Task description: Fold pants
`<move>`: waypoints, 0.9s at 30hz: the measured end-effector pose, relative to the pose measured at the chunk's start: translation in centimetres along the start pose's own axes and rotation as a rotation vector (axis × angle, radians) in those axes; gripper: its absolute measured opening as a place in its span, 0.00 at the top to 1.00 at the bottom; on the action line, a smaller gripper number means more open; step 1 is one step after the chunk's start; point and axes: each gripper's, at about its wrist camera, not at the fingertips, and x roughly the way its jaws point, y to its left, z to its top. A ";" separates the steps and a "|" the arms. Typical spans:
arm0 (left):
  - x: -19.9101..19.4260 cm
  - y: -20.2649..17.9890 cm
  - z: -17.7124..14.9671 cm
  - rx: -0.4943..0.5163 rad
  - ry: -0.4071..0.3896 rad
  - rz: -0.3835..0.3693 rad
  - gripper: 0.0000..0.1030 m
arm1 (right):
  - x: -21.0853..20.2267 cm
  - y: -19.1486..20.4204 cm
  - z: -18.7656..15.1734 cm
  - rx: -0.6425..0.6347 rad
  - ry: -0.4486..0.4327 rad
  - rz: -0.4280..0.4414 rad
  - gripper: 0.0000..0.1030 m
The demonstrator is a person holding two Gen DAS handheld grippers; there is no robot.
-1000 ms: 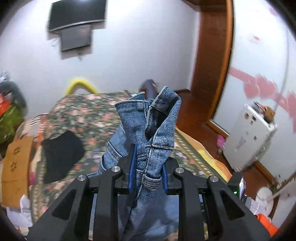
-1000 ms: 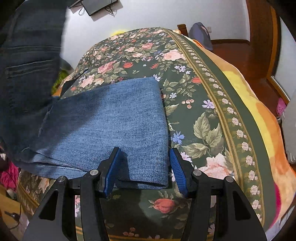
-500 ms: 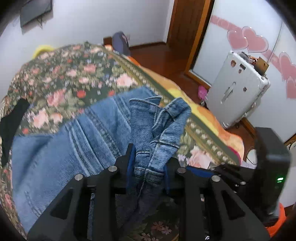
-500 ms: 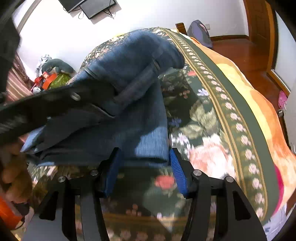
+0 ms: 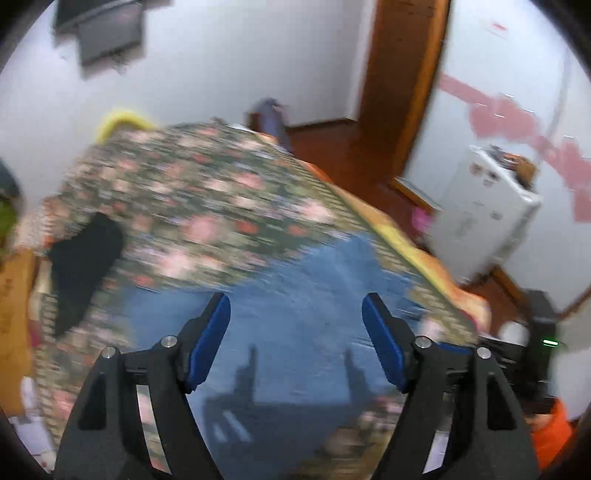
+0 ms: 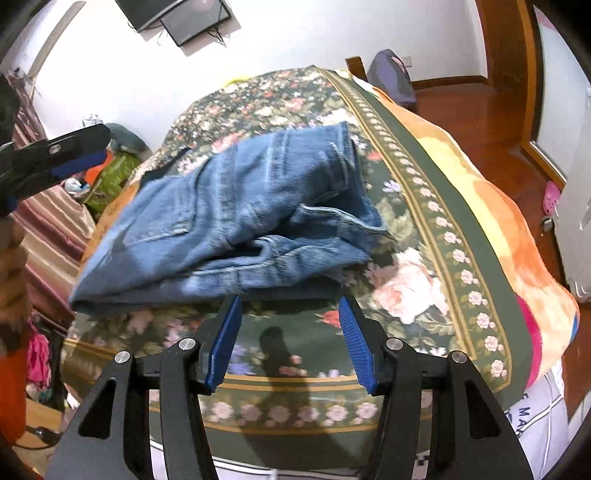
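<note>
Although the jeans lie doubled over on the floral bed, the bundle looks loose, so squaring it or another fold likely remains. Both the left claw and the right claw are spread, grasping nothing.

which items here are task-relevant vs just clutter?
Task-relevant:
- jeans, folded over on the floral blanket
- left gripper, open
- right gripper, open, empty

Clutter:
- black garment on the blanket
- wall screen
- white appliance on the floor
- pink slipper
</note>
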 end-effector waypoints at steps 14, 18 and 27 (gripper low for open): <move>12.6 12.3 -1.4 -0.027 0.256 0.063 0.32 | 3.7 4.1 1.0 0.110 -0.012 0.047 0.32; 12.2 12.4 -3.1 0.026 0.259 0.069 0.34 | 5.1 4.6 2.1 0.031 0.014 0.010 0.34; 5.7 13.7 -8.1 -0.057 0.223 0.057 0.39 | 9.3 4.7 8.2 -0.132 0.040 -0.031 0.35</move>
